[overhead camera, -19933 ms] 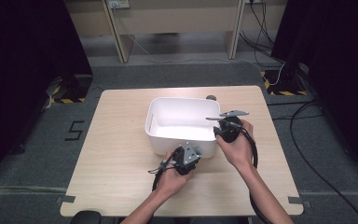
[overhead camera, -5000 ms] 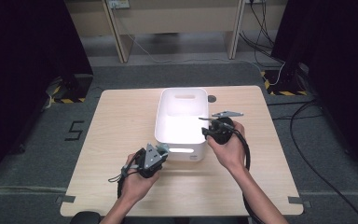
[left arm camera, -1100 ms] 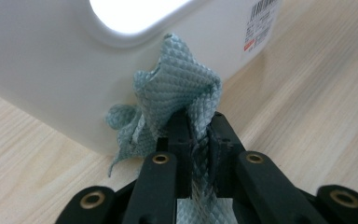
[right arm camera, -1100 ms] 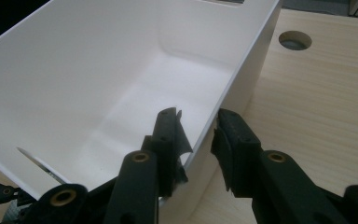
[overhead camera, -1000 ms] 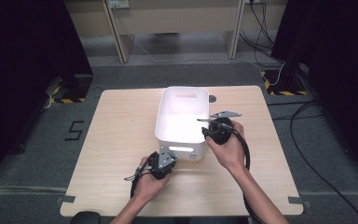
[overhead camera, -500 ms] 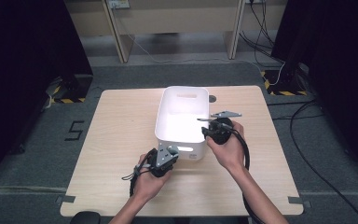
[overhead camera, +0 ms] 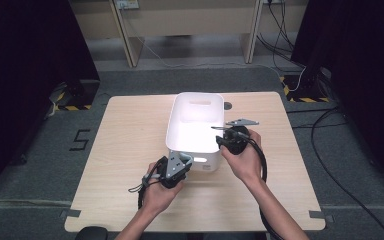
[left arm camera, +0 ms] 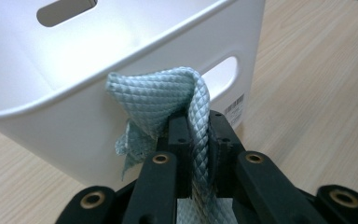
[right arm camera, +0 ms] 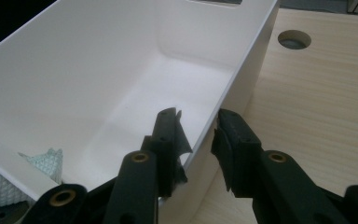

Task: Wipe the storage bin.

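A white plastic bin (overhead camera: 172, 125) stands mid-table, short end toward me. My left gripper (left arm camera: 198, 126) is shut on a pale blue-green waffle cloth (left arm camera: 158, 93), which it holds up against the bin's near wall (left arm camera: 51, 126), just under the rim and beside the handle slot. In the high view the left gripper (overhead camera: 182, 159) sits at the bin's near left corner. My right gripper (right arm camera: 198, 123) straddles the bin's right wall (right arm camera: 242, 60), one jaw inside and one outside, closed on it. A corner of the cloth (right arm camera: 44, 163) peeks over the near rim.
The wooden table (overhead camera: 130, 135) has a round cable hole (overhead camera: 228, 105) just behind the bin's right corner. Bare tabletop lies left and right of the bin. Dark floor, cables and cabinet legs surround the table.
My left gripper has moved forward and right with the cloth, up to the bin's near wall. The right gripper and the bin have stayed where they were.
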A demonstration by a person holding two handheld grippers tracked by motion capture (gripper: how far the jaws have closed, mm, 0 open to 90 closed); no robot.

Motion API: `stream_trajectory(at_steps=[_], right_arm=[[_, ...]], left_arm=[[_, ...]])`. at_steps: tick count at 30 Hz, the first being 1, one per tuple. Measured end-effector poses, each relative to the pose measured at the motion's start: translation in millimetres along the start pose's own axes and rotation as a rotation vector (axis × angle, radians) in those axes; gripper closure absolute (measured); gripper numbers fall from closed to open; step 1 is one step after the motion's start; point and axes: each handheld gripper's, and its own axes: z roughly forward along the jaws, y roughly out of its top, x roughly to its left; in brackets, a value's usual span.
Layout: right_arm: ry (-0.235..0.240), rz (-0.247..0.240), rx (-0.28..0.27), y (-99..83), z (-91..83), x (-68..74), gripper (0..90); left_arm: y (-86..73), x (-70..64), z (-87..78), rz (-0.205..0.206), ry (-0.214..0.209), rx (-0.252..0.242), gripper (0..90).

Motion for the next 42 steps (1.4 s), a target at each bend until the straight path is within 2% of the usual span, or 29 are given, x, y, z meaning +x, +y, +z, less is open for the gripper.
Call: stream_trajectory(at_steps=[8,10,11,15,16,28,30,32,33,42], right_arm=[[0.000,0.000,0.000,0.3,0.4,0.4,70.3],[-0.001,-0.002,0.000,0.2,0.4,0.6,70.3],[0.000,-0.002,0.000,0.3,0.4,0.8,70.4],[-0.002,-0.004,0.002,0.2,0.1,1.8,70.3],[-0.001,-0.005,0.002,0.1,0.1,2.2,70.3],[-0.009,-0.013,-0.003,-0.2,0.2,5.1,70.4],[-0.009,-0.013,-0.004,-0.2,0.3,5.2,70.5],[-0.009,-0.010,-0.003,-0.3,0.1,5.1,70.5],[-0.010,-0.010,-0.001,-0.3,-0.1,5.0,70.5],[-0.010,-0.015,-0.006,-0.3,-0.4,6.2,70.3]], left_arm=[[7.4,-2.7,-7.4,0.015,-0.002,-0.014,81.9],[8.9,-2.6,-8.7,0.029,0.005,-0.023,81.9],[9.3,-3.2,-9.7,0.015,0.002,-0.021,82.0],[12.3,-0.2,-11.3,0.022,0.013,-0.030,81.9],[12.7,0.1,-11.5,0.007,0.010,-0.023,82.0],[18.1,-4.5,-7.5,0.016,0.007,-0.018,81.9],[19.3,-4.3,-6.6,0.032,0.008,-0.022,81.9],[19.7,-4.9,-6.1,0.032,0.010,-0.025,81.9],[19.4,-6.0,-6.3,0.019,0.006,-0.018,81.9],[20.8,-3.5,-3.3,0.018,0.013,-0.003,81.9]])
